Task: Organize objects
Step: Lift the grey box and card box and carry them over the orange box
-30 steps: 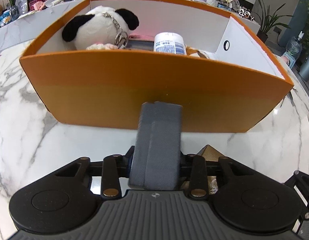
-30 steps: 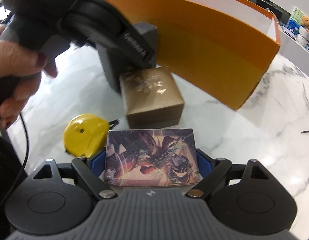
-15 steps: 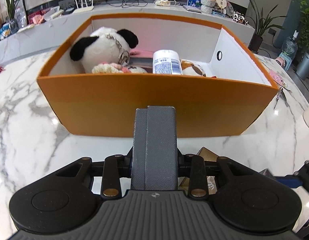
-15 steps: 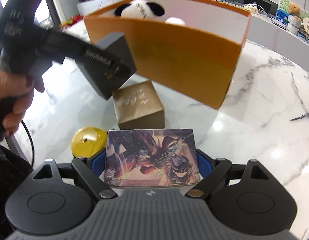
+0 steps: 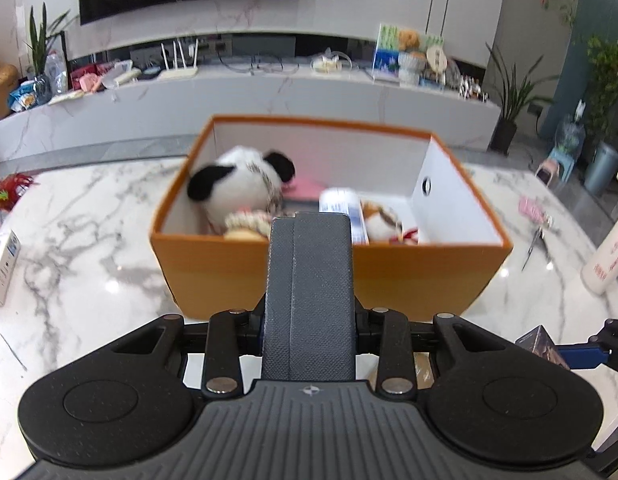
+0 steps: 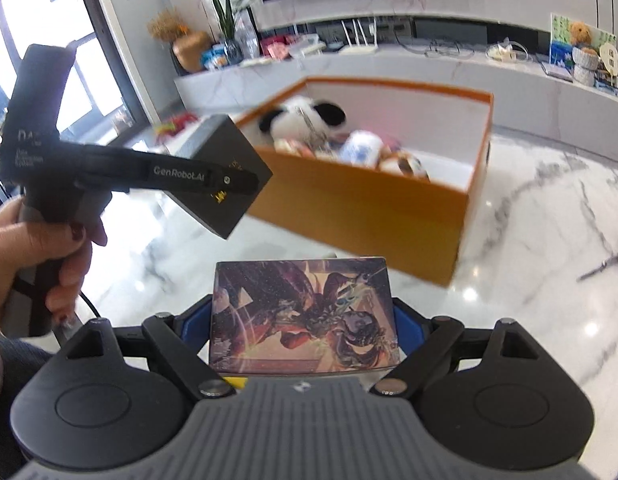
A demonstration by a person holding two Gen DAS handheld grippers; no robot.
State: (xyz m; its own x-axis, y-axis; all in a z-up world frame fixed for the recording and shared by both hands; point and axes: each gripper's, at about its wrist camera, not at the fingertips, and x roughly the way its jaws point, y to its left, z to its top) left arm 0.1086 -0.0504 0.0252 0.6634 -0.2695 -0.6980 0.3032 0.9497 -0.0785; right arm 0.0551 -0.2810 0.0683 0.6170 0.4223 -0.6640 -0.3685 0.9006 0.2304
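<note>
left gripper (image 6: 225, 182), marked "GenRobot.AI", clamps grey box (image 5: 309, 300); right gripper (image 6: 303, 322) clamps card box (image 6: 303, 320); only left view shows scissors (image 5: 535, 244) right of orange box (image 5: 389, 280).

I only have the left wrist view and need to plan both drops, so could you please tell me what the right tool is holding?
Observer: The right tool is shut on a flat box with fantasy artwork on its lid.
Operator: Thank you. Is my own load lifted?
Observer: Yes, the grey box hangs in the air in the left tool, not yet over the orange box.
Operator: Does it carry any marking?
Observer: Small gold print shows on its dark side face.
</note>
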